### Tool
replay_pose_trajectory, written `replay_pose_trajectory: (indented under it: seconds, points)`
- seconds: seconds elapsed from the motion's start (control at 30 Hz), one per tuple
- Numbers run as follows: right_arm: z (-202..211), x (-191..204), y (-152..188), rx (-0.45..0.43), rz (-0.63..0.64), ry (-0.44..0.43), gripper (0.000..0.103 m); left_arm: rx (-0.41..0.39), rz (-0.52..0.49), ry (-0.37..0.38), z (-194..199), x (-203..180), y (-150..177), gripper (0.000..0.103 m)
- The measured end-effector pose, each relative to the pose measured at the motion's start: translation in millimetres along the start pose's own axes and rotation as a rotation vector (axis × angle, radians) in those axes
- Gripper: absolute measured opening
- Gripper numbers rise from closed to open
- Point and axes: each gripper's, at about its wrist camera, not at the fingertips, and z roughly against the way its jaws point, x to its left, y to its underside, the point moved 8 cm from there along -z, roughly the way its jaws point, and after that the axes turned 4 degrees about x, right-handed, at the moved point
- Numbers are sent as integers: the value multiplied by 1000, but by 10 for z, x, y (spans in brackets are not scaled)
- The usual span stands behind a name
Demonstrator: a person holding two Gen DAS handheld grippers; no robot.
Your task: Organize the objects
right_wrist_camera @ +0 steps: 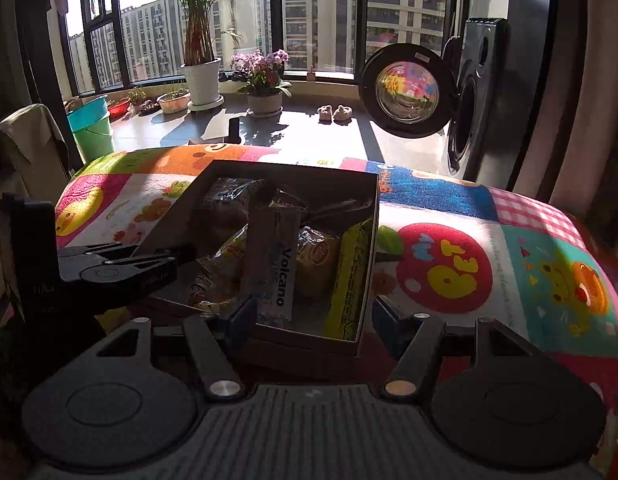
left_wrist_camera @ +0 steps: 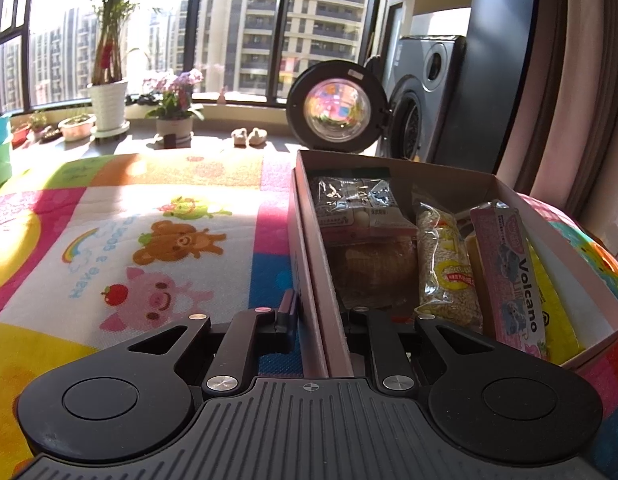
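An open cardboard box (left_wrist_camera: 397, 164) lies on a colourful play mat and holds several snack packs. Among them are a pink "Volcano" packet (left_wrist_camera: 509, 264), a bag of grain (left_wrist_camera: 445, 264), a yellow packet (left_wrist_camera: 557, 312) and a wrapped cake (left_wrist_camera: 373, 268). My left gripper (left_wrist_camera: 319, 320) is shut on the box's left wall, which runs up between its fingers. In the right wrist view the same box (right_wrist_camera: 293, 168) sits ahead, with the Volcano packet (right_wrist_camera: 277, 264) upright inside. My right gripper (right_wrist_camera: 315, 324) stands open astride the box's near wall, its right finger clear of the cardboard. The left gripper (right_wrist_camera: 177, 256) shows at the box's left side.
The play mat (left_wrist_camera: 149, 240) spreads to the left and beyond the box (right_wrist_camera: 469, 264). Past it are a washing machine with its round door open (left_wrist_camera: 337, 106), potted plants (left_wrist_camera: 109, 104), a pair of slippers (left_wrist_camera: 249, 136) and a teal bucket (right_wrist_camera: 91, 120).
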Motion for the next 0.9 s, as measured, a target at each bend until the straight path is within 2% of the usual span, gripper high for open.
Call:
replay_pose_trajectory:
  seconds: [0.1,0.27,0.33,0.4,0.47,0.53,0.63,0.73,0.77,0.9]
  points:
    - [-13,-115,269,-7,-8,35,65,3,-13,-7,-32,-63,-22,17]
    - [-234,-286,397,15,-116,14,65,5,-28,-22,-55,-122,-79,16]
    - [-242,-309,409,5,-151,8,65,-33,-71,-45,66,-149,-81,19]
    - [-177,-298,435,-16,-151,2,66,-67,-96,-70,220,-162,-81,28]
    - [-99,-290,493,-43,-133,27,76,-104,-69,-62,447,-147,-87,30]
    - [-28,-279,571,-58,-125,62,79,-131,-57,-62,705,-141,-46,32]
    - [81,-226,715,-53,-166,40,81,-147,-65,-91,1185,-184,194,27]
    - [180,-121,908,-49,-211,-9,94,-89,-61,-49,1521,-302,649,27]
    - [189,-79,972,-39,-215,-14,103,-75,-64,-43,1567,-338,754,28]
    - [167,166,1199,-13,-142,7,103,-25,-88,-62,1506,-495,1054,28]
